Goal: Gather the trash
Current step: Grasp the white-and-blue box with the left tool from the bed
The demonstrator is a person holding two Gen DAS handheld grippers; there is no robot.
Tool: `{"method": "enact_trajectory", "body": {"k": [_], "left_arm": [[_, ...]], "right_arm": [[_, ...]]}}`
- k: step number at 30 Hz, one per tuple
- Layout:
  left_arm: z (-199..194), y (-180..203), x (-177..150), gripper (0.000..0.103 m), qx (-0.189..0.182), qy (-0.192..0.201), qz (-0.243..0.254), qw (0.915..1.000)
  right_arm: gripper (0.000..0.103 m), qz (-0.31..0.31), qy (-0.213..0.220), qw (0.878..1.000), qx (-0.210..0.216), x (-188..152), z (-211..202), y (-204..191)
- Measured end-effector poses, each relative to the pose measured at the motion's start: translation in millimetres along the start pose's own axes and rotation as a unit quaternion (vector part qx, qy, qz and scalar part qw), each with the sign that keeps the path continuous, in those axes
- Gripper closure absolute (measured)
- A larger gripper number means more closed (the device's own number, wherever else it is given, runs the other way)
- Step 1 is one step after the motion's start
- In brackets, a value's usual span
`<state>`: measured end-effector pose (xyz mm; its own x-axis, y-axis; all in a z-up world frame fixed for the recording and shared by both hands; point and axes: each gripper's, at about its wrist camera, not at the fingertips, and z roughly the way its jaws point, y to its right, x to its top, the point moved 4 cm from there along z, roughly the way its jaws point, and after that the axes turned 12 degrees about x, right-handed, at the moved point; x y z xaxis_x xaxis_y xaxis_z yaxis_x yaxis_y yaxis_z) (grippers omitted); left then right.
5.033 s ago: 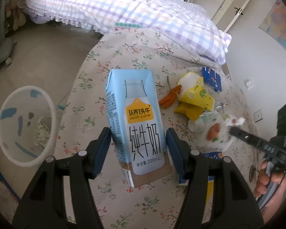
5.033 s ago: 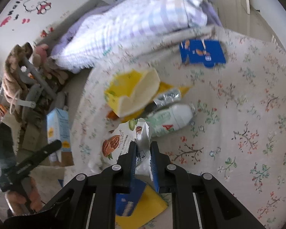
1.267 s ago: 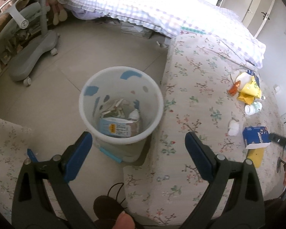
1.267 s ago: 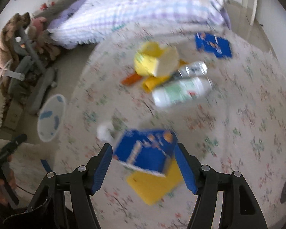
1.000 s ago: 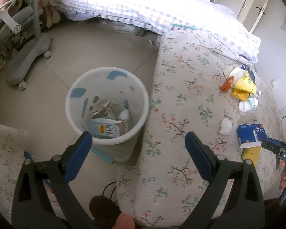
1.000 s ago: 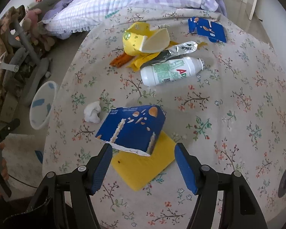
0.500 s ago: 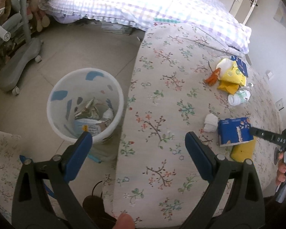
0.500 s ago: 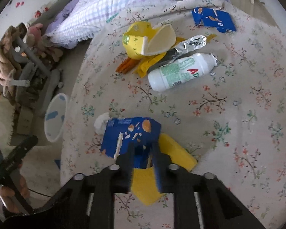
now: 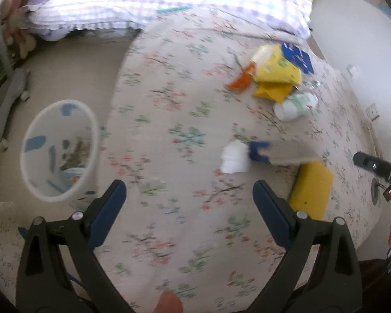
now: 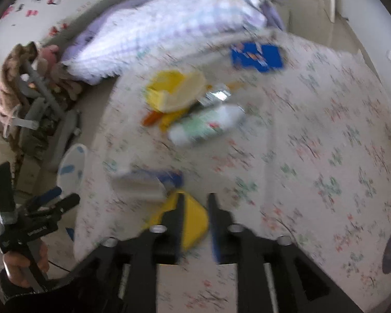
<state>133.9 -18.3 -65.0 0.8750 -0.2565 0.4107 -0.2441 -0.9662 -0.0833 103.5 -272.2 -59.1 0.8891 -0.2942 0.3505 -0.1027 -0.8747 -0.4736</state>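
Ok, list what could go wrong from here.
The right gripper is opening its fingers with nothing between them; the box lies off to their side, so a grab may just shove it. The box sits against the tissue, which the open left gripper faces: the two grippers could clash there.

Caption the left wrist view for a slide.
Open left gripper above a floral bedspread strewn with trash, bin on the floor beside it.
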Motion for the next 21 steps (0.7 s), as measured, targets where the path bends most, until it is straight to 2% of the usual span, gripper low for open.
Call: {"method": "enact_trajectory", "body": {"k": [2, 3, 10, 12, 15, 19, 21], "left_arm": [[2.7, 12.6, 3.8, 0.006, -0.011, -0.006, -0.002, 0.9999], [3.4, 19.9, 6.6, 0.006, -0.018, -0.006, -0.002, 0.9998], [10.1, 62.7, 21.0, 0.006, -0.024, 0.015, 0.037, 0.9989], [15.8, 72.2, 21.7, 0.006, -0.028, 0.009, 0.044, 0.9986], [15.7, 85.6, 22.0, 0.006, -0.039, 0.003, 0.046, 0.9982], [12.6, 100.2, 26.5, 0.006, -0.024, 0.01, 0.036, 0.999], [12.8, 106.9, 29.3, 0.006, -0.028, 0.01, 0.024, 0.9993]], "right_arm": [[0.04, 0.009, -0.003, 1.0, -0.006, -1.3, 0.1, 9.0], [0.037, 0.014, 0.0, 1.0, -0.007, -2.5, -1.6, 14.7], [0.036, 0.036, 0.0, 0.999, -0.013, -11.7, -11.6, 50.0], [0.036, 0.043, -0.003, 0.999, -0.015, -11.9, -10.8, 57.7], [0.036, 0.04, -0.004, 0.999, -0.014, -11.1, -11.1, 63.3], [0.036, 0.043, 0.001, 0.999, -0.012, -8.2, -13.3, 69.2], [0.036, 0.046, 0.003, 0.999, -0.011, -6.6, -14.4, 71.7]]}}
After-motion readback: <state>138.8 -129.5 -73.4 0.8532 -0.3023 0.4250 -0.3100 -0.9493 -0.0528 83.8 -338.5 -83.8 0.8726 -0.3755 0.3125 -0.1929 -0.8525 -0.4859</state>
